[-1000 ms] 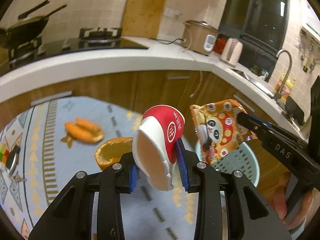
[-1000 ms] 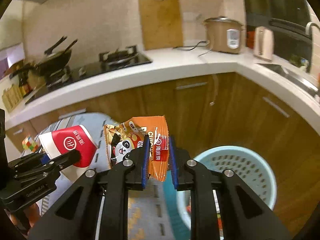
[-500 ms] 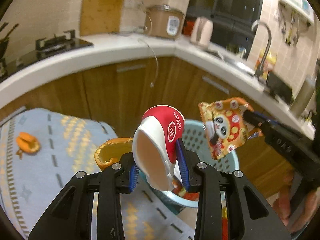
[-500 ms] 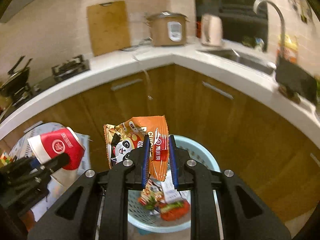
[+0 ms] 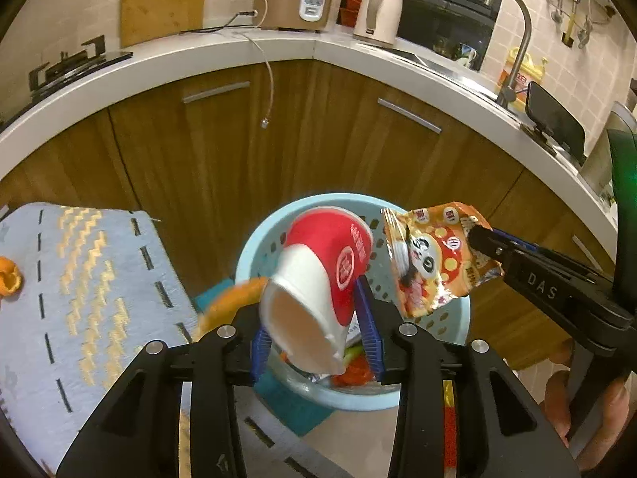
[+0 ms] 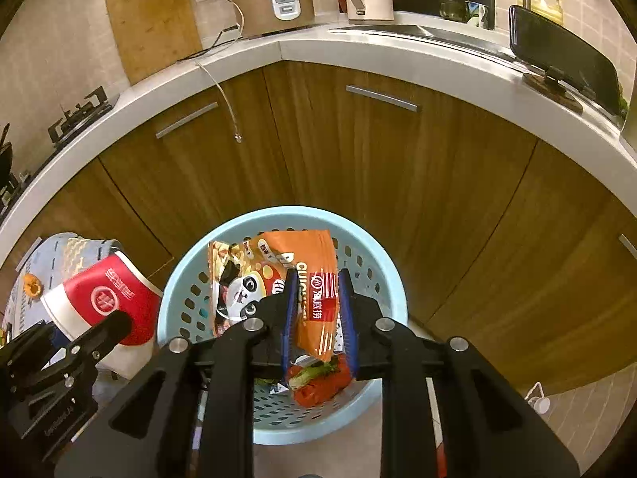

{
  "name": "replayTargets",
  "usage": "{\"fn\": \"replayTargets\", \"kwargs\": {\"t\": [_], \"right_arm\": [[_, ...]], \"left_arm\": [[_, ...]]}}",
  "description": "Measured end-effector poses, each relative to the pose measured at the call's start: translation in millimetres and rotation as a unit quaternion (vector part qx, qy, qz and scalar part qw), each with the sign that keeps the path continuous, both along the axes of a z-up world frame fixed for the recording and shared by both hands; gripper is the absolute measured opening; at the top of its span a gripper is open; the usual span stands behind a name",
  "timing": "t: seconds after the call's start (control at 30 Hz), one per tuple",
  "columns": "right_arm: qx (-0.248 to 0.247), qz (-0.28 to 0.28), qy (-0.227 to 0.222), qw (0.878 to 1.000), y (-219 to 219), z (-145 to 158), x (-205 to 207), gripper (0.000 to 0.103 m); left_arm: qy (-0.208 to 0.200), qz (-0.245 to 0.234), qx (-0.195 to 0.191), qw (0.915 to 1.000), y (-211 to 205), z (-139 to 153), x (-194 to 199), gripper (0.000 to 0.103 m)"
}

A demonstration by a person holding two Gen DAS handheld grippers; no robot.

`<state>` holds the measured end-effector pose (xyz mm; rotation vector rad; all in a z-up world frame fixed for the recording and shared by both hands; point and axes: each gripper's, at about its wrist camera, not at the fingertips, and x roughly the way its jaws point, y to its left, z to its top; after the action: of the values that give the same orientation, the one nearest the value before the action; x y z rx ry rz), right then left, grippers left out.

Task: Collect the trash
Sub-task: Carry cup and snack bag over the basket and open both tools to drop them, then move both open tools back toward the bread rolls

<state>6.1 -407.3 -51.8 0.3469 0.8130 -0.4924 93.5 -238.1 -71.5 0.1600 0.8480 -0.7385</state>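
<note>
Both pieces of trash hung in the air at the pale blue basket (image 6: 286, 213), which stood on the floor against the wooden cabinets.

The left gripper (image 5: 312, 310) had a red and white paper cup (image 5: 318, 263) between its fingers, mouth tipped towards the camera. Those fingers had just been opening, though the blue pads looked to be touching the cup's sides. A blurred piece of orange peel (image 5: 235, 298) showed just beside it. I judged the cup light and easily crushed, best taken across its body with little force.

The right gripper (image 6: 317, 275) pinched a folded edge of the orange snack wrapper (image 6: 254, 279), and its fingers too had just begun to part. The wrapper seemed thin, limp and slick, so only a firm pinch on an edge would keep it.

The right wrist view looked straight into the basket, showing wrappers already at the bottom (image 6: 318, 382) and the held wrapper directly above its mouth. There the cup sat off to the left of the rim. The left wrist view placed the cup in front of the basket instead. It also showed the rug (image 5: 79, 279) with another orange peel (image 5: 10, 279) lying on it.
</note>
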Motion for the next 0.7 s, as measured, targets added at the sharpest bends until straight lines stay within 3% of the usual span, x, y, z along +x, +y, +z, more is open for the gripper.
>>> {"fn": "replayTargets", "kwargs": {"t": [0.03, 0.1, 0.2, 0.43, 0.7], "right_arm": [[0.004, 0.001, 0.001, 1.000, 0, -1, 0, 0.021], [0.008, 0.002, 0.002, 1.000, 0, -2, 1, 0.021], [0.012, 0.000, 0.003, 1.000, 0, -3, 1, 0.030], [0.009, 0.009, -0.006, 1.000, 11, 6, 1, 0.030], [-0.008, 0.054, -0.031, 0.998, 53, 34, 9, 0.030]], "left_arm": [[-0.003, -0.001, 0.000, 1.0000, 0, 0, -1, 0.046], [-0.007, -0.001, 0.000, 1.0000, 1, 1, -2, 0.047], [-0.007, 0.003, -0.004, 1.0000, 6, 3, -2, 0.055], [-0.009, 0.020, -0.018, 0.9996, 26, 11, 1, 0.056], [-0.017, 0.054, -0.042, 0.9975, 67, 26, 3, 0.056]]}}
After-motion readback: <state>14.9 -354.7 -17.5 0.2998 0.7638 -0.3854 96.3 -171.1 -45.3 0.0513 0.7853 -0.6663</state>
